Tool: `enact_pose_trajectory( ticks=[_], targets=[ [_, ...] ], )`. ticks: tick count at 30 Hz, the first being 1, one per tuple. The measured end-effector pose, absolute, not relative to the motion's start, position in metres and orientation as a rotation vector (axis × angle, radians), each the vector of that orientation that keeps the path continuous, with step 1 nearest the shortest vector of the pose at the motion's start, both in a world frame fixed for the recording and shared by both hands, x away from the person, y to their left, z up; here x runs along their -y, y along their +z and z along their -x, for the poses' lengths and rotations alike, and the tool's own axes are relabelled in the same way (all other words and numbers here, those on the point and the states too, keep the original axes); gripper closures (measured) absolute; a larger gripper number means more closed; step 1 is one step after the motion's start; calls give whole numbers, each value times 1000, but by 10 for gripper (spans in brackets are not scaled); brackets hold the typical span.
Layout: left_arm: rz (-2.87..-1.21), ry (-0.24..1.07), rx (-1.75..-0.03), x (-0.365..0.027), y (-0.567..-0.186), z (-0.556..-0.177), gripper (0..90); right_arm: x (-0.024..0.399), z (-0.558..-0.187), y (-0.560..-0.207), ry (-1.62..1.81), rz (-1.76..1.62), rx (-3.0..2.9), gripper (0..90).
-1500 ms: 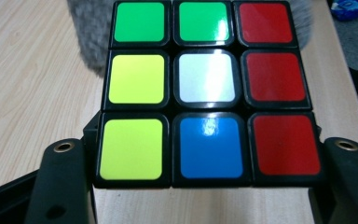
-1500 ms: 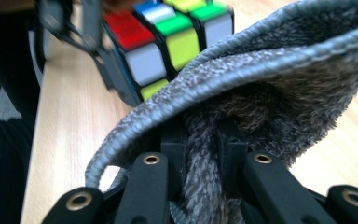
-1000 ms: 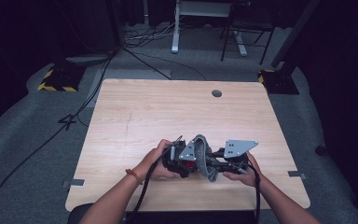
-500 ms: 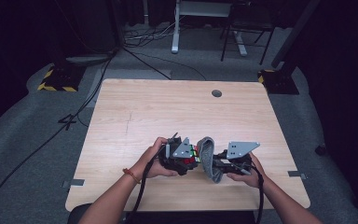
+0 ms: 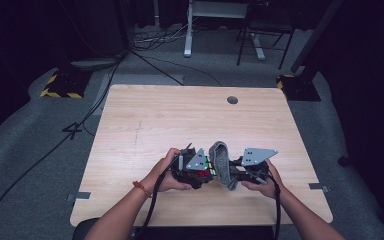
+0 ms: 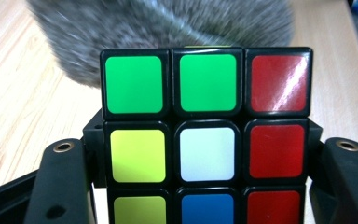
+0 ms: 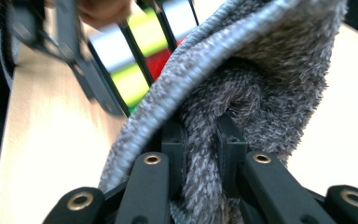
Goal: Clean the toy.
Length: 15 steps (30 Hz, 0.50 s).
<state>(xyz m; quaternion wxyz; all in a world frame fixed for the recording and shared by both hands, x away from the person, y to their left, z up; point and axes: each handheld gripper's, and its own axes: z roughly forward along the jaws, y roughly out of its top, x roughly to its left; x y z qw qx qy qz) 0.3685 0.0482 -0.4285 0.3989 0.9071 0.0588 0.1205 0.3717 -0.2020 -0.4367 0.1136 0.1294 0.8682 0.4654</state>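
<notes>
Near the counter's (image 5: 145, 120) front edge, the left gripper (image 5: 192, 167) is clamping the puzzle cube (image 6: 207, 135) in its fingers while the right gripper's (image 5: 247, 170) fingers are pinching a grey cloth (image 7: 242, 93) against it, wiping apparently underway, not finished.

One puzzle cube (image 6: 207, 135), one grey fuzzy cloth (image 5: 222, 164), two grippers, left gripper (image 5: 200, 170), right gripper (image 5: 235, 172), one table (image 5: 180, 120)

I see a light wooden table (image 5: 145, 125) with rounded corners standing on grey carpet (image 5: 35, 165). A small round grommet hole (image 5: 232, 100) sits near its far edge. Apart from my own work at the near edge, its pale grain top lies bare.
</notes>
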Motion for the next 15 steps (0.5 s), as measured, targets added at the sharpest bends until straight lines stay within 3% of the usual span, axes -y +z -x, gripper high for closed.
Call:
enact_pose_trajectory(
  ticks=[7,15],
  targets=[
    [-2221,302,-127,-52,-419,-366,333,201,-373,-452,1305,-389,-2626,778],
    [-2267,292,-118,-48,-429,-368,331,205,-370,-447,1467,-363,-2597,778]
  ],
)
